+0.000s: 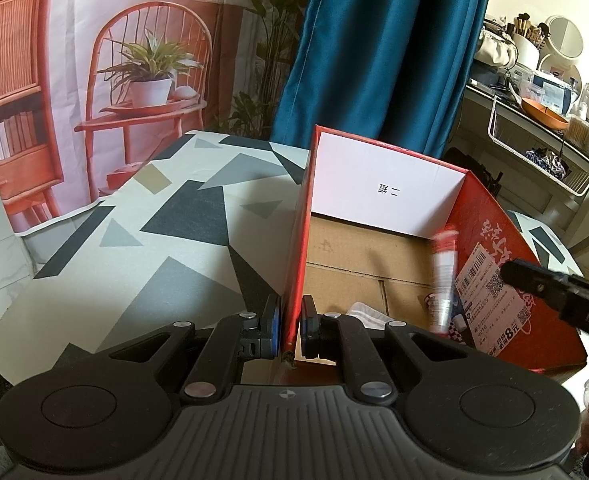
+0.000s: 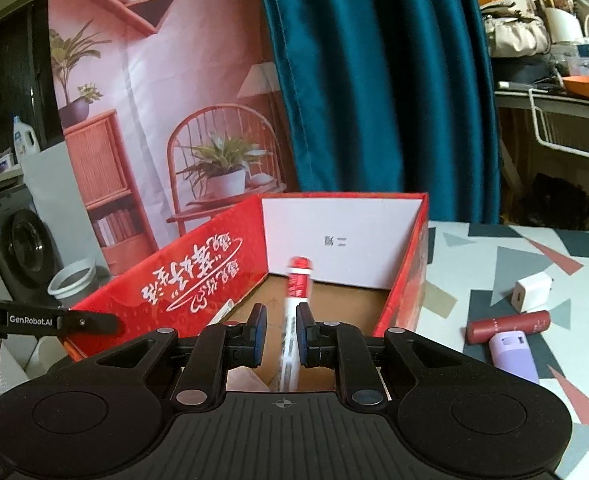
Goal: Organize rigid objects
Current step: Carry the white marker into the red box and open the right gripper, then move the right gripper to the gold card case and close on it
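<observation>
Red cardboard box point(image 2: 198, 280) stands on the tabletop point(image 2: 494, 264); our left gripper point(image 1: 291, 330) pinches its side wall. Our right gripper point(image 2: 280, 332) is parted around a blurred red-and-white tube point(image 2: 296, 300) over the box's open floor.

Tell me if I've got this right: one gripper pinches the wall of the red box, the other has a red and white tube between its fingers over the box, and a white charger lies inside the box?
Not quite. The white charger lies outside the red box, on the patterned table, near a dark red tube, as the right wrist view shows. The rest holds: the left gripper pinches the box wall, and the red and white tube sits between the right gripper fingers.
</observation>
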Demonstrator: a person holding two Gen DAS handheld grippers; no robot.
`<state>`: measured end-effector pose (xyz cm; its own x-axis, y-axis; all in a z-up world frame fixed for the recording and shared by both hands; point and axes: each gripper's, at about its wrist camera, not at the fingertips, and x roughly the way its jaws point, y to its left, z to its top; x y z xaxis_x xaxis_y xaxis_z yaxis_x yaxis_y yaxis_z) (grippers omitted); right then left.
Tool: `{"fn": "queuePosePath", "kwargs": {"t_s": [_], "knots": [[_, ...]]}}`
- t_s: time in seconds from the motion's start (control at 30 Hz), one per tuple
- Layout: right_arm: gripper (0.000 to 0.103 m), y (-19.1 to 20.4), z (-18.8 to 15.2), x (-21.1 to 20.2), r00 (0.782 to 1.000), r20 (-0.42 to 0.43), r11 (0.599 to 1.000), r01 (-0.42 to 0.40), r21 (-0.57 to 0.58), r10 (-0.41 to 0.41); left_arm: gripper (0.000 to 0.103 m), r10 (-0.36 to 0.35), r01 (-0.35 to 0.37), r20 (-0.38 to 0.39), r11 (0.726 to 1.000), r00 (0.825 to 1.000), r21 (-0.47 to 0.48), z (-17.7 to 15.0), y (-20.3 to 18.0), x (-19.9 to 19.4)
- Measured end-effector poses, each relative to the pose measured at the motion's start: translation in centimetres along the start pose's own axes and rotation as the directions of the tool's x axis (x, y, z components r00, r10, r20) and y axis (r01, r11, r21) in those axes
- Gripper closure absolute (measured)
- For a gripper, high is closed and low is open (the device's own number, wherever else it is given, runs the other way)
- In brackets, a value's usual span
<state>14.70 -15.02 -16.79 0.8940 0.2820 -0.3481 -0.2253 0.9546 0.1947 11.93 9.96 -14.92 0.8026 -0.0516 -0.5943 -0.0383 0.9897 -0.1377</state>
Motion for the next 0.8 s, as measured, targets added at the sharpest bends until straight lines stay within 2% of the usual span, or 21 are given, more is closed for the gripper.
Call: {"fn": "queuePosePath", "kwargs": {"t_s": [0.17,0.27,0.47,0.6,0.7,0.8], "knots": [[0.086,-0.6,0.6,-1.5,0.996,0.086,0.999,0.03,0.01,-0.031,0.092,0.0,0.0,0.0,1.0,1.0,0.0,0.0,0.0,0.0],[0.084,-1.7,0.9,-2.7,0.985,0.153,0.997,0.078,0.025,-0.081,0.092,0.001,-0.001,0.0,1.0,1.0,0.001,0.0,0.0,0.0],[0.081,-5.4,0.2,-3.5,0.961,0.188,0.979,0.191,0.074,-0.202,0.092,0.001,-0.001,0.0,1.0,1.0,0.001,0.0,0.0,0.0],[0.081,-8.3,-1.6,-3.0,0.952,0.14,0.96,0.258,0.109,-0.272,0.092,0.001,-0.001,0.0,1.0,1.0,0.001,0.0,0.0,0.0],[0.079,-9.8,-3.1,-2.1,0.962,0.075,0.96,0.253,0.117,-0.262,0.092,0.003,-0.003,0.001,1.0,1.0,0.002,0.0,0.0,0.0],[0.078,-10.0,-4.3,-1.0,0.97,0.007,0.969,0.24,0.057,-0.241,0.092,0.002,-0.002,0.001,1.0,1.0,0.002,0.0,0.0,0.0]]}}
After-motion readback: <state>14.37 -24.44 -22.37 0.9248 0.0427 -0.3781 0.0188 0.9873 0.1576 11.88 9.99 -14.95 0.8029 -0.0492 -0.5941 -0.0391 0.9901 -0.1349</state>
